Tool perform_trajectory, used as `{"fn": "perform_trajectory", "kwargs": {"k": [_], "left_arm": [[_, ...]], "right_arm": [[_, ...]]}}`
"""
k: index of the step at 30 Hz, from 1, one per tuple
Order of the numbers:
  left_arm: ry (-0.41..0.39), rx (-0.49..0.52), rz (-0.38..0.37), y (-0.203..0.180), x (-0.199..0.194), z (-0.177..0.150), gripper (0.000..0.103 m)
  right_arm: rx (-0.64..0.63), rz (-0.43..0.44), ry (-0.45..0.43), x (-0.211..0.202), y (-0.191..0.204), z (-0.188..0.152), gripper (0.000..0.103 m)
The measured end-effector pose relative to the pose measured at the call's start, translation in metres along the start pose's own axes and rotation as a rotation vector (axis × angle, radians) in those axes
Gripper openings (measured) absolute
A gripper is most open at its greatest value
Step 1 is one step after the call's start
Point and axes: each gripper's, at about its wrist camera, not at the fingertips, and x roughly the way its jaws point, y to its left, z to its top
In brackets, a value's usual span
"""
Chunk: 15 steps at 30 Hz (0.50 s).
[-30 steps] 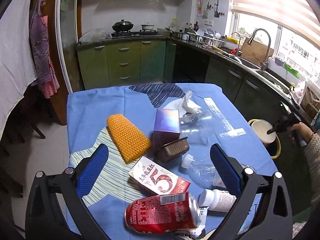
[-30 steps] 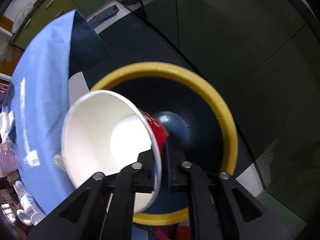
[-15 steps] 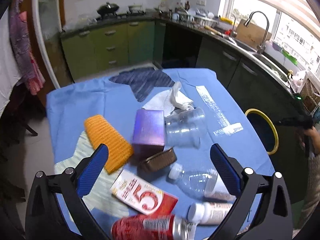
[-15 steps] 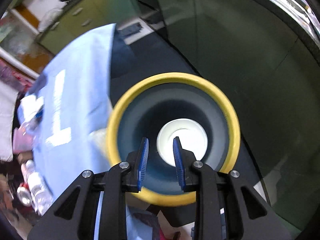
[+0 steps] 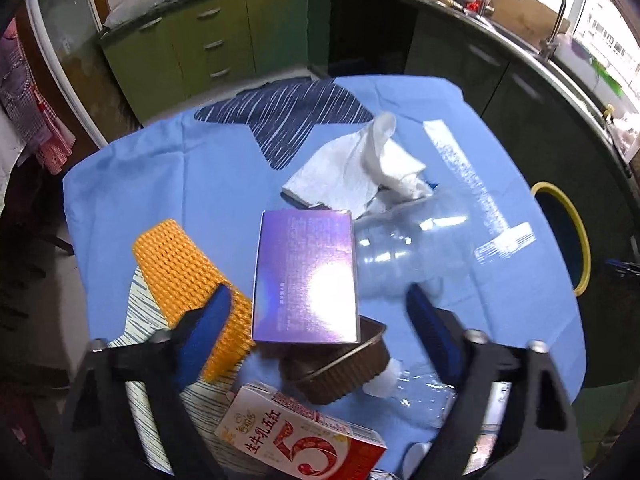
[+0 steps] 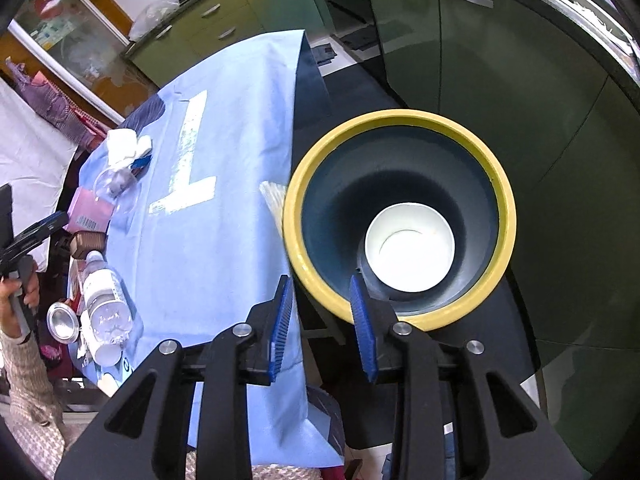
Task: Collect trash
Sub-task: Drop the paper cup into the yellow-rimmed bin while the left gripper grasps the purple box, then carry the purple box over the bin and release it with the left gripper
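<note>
The paper cup (image 6: 410,247) sits upright at the bottom of the bin (image 6: 498,184), mouth up, so that piece of trash is collected. The bin stands on the floor just beside the counter (image 6: 224,240), past its edge.

My right gripper (image 6: 322,322) hangs above the near rim of the bin, jaws spread a little and holding nothing. My left gripper (image 5: 316,332) is over the pile on the counter, jaws spread wide, with the purple box (image 5: 306,276) lying between them. Touching the box on the bin side is a clear plastic cup (image 5: 404,254) on its side; on the side away from the bin lies an orange mesh sleeve (image 5: 182,280). A brown tray (image 5: 340,368) is tucked under the box's near end, and the crumpled tissue (image 5: 360,172) lies beyond it.

The risk I see is in closing on the box: its face looks glossy, and my jaws may also catch the sleeve or nudge the cup, which could roll toward the bin side of the counter. The tray under it could tip the box as I squeeze.

My left gripper is tilted downward at the pile; my right points almost straight down.
</note>
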Motion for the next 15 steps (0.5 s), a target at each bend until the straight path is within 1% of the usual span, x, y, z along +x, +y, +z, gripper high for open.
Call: {"fn": "perform_trajectory", "kwargs": {"k": [6,7,8,10,15], "left_arm": [[0.040,0.004,0.021,0.004,0.014,0.002,0.068],[0.049,0.008,0.018,0.004,0.017,0.002,0.063],[0.055,0.009,0.016,0.005,0.019,0.001,0.053],[0.068,0.004,-0.005,0.007,0.023,0.002,0.051],[0.049,0.005,-0.008,0.010,0.014,0.005,0.051]], "right_arm": [[-0.022,0.008,0.007,0.005,0.008,0.004,0.031],[-0.024,0.008,0.008,0.008,0.010,0.005,0.031],[-0.024,0.009,0.010,0.009,0.010,0.005,0.031],[-0.021,0.013,0.010,0.009,0.009,0.004,0.031],[-0.017,0.030,-0.016,0.002,0.008,-0.001,0.031]]}}
